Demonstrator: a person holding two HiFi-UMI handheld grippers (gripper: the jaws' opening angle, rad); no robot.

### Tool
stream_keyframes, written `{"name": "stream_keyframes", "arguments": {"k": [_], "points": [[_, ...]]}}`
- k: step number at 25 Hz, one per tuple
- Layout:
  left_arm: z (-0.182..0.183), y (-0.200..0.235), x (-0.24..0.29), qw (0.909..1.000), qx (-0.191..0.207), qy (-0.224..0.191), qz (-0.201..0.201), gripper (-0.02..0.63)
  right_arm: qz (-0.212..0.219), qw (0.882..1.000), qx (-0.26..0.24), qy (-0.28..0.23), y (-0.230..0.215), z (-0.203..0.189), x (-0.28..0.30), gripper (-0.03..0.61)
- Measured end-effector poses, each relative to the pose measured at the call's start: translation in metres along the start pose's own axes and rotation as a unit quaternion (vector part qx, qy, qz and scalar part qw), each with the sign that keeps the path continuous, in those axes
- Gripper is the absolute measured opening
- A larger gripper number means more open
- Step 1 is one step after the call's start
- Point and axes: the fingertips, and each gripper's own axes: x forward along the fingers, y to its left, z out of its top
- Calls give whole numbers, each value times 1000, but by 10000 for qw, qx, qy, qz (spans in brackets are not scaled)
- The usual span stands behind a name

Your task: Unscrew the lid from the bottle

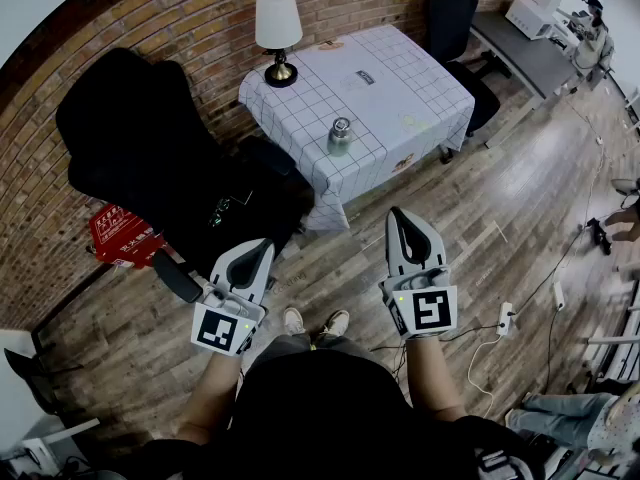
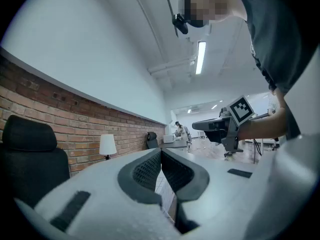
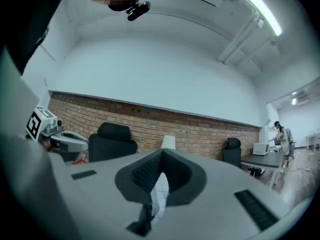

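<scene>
A small bottle with a metal lid stands near the front edge of a table covered by a white checked cloth. Both grippers hang well short of the table, over the wooden floor in front of the person. My left gripper is shut with nothing in it, its tips meeting in the left gripper view. My right gripper is also shut and empty, tips together in the right gripper view. The bottle does not show in either gripper view.
A table lamp stands on the table's back left corner. A large black chair sits left of the table, with a red box on the floor by it. A cable and power strip lie on the floor at the right.
</scene>
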Motion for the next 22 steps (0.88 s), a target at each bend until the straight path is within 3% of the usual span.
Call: {"name": "stream_keyframes", "arguments": {"k": [4, 8, 12, 22], "points": [[-1, -5, -2, 9996, -97, 248, 30, 23, 20, 10000, 29, -3, 0, 1, -6, 12], [-1, -9, 2, 9998, -112, 180, 13, 23, 68, 9993, 374, -48, -6, -2, -11, 12], [-10, -17, 7, 9989, -309, 345, 31, 23, 60, 9994, 332, 113, -16, -14, -18, 12], [-23, -44, 36, 9991, -153, 394, -37, 23, 274, 9981, 496, 238, -36, -47, -29, 14]]}}
